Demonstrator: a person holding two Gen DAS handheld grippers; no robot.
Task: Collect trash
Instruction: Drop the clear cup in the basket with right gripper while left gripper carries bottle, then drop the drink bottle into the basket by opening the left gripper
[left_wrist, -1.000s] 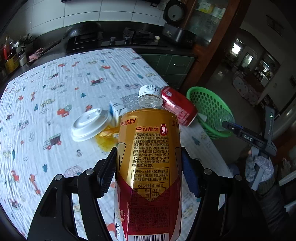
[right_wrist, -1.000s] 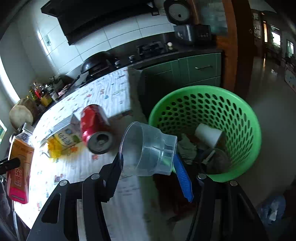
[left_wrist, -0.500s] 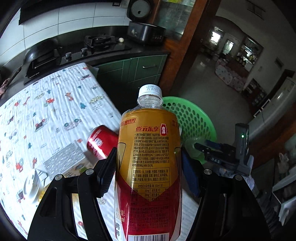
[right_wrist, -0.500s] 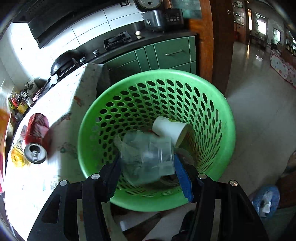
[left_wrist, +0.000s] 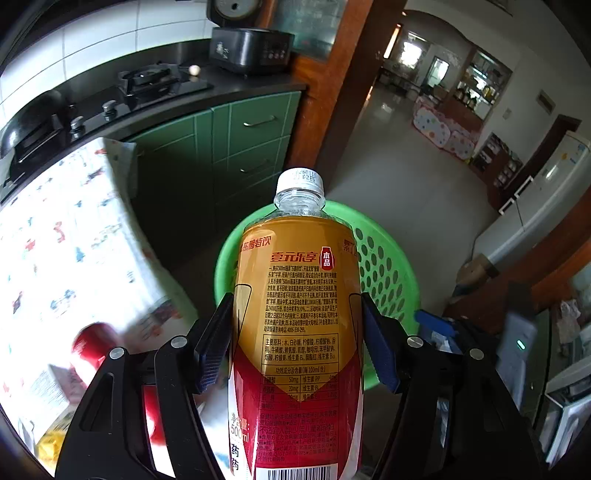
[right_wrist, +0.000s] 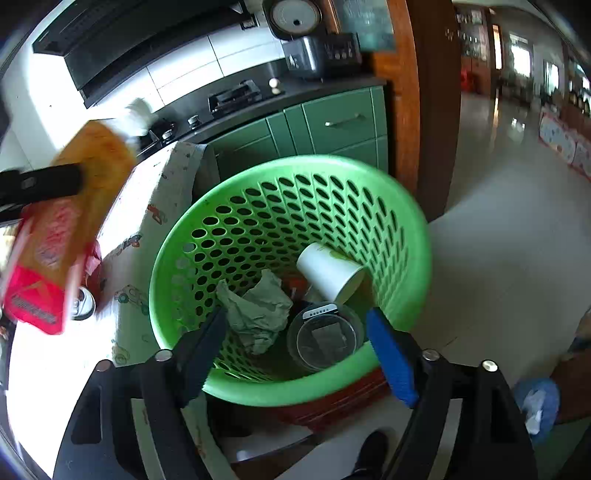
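In the left wrist view, the left gripper (left_wrist: 297, 332) clamps an orange-labelled drink bottle (left_wrist: 297, 314) above the green perforated basket (left_wrist: 388, 269). In the right wrist view, the right gripper (right_wrist: 295, 350) hangs wide open and empty over that basket (right_wrist: 413, 236), which holds a paper cup (right_wrist: 328, 271), crumpled paper (right_wrist: 258, 310) and a clear plastic cup (right_wrist: 325, 338).

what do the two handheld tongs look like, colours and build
Both tongs match: the left tongs and right tongs have glossy black plastic frames with triangular cut-outs and round silver screw heads at the joints. Each carries two flat ribbed fingers, one black, one bright blue. No cables or lettering show in the wrist views, and no sleeve can be made out.
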